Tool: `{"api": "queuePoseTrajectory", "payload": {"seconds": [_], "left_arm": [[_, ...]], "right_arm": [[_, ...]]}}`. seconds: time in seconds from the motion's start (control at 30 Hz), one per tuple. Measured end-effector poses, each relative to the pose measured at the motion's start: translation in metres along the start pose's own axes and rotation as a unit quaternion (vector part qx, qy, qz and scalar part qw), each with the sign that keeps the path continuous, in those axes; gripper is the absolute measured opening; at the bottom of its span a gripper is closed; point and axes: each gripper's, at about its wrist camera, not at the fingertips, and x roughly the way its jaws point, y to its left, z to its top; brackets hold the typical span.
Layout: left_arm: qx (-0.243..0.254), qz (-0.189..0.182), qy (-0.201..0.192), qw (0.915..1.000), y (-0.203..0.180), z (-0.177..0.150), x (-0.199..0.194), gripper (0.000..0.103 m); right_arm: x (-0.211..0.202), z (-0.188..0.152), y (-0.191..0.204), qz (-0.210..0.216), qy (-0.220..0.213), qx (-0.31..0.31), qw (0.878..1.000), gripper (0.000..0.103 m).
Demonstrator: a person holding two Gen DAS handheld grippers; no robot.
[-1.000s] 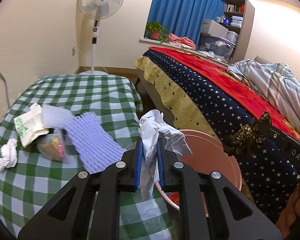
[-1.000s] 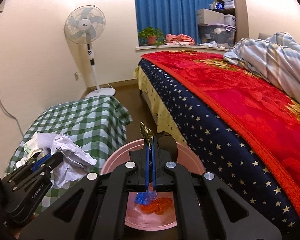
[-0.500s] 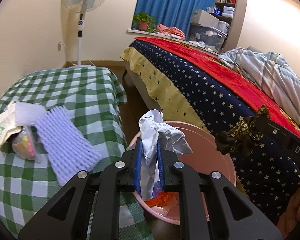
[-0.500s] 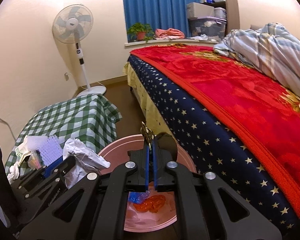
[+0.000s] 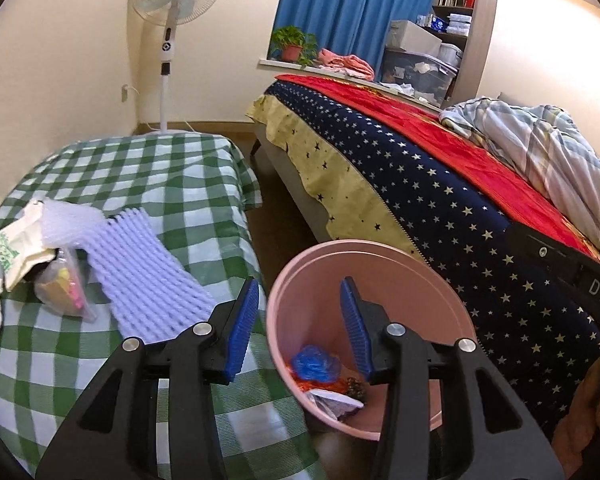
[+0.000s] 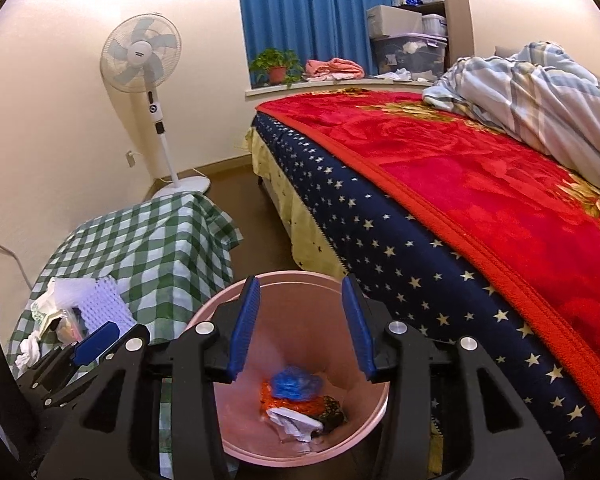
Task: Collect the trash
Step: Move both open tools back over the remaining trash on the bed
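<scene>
Where checked cloth (image 5: 188,184) covers the table, a bed (image 5: 440,200) stands beside

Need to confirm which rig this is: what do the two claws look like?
Both match: the left claw and right claw have black angular plastic arms with silver screw heads and ribbed blue pads. The right one's body shows white lettering, partly cut off.

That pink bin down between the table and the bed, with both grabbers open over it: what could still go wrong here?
The pink bin sits right against the checked tablecloth, so a reach back could nudge it. The trash left is awkward: the foam sheet is wide and floppy and may snag or slip, and the small clear bag might tear. The left gripper and right gripper are close and could collide.
</scene>
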Motion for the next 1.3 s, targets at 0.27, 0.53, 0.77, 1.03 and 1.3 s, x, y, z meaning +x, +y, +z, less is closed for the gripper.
{"api": "queuePoseTrajectory", "payload": {"seconds": [0.27, 0.53, 0.77, 1.03, 1.3], "left_arm": [[-0.026, 0.030, -0.020, 0.9990, 0.034, 0.002, -0.024, 0.042], [-0.044, 0.076, -0.040, 0.9954, 0.072, -0.002, -0.048, 0.042], [-0.062, 0.114, -0.043, 0.9906, 0.108, -0.011, -0.063, 0.042], [-0.085, 0.161, -0.048, 0.9821, 0.147, -0.020, -0.074, 0.042], [-0.100, 0.205, -0.051, 0.9723, 0.174, -0.027, -0.077, 0.042]], "right_arm": [[-0.007, -0.004, 0.020, 0.030, -0.006, -0.020, 0.999, 0.044], [-0.009, -0.009, 0.044, 0.056, -0.007, -0.032, 0.998, 0.044], [-0.001, -0.014, 0.071, 0.090, 0.002, -0.043, 0.995, 0.044], [0.018, -0.024, 0.103, 0.131, 0.024, -0.042, 0.990, 0.043], [0.040, -0.034, 0.135, 0.165, 0.051, -0.052, 0.984, 0.043]]}}
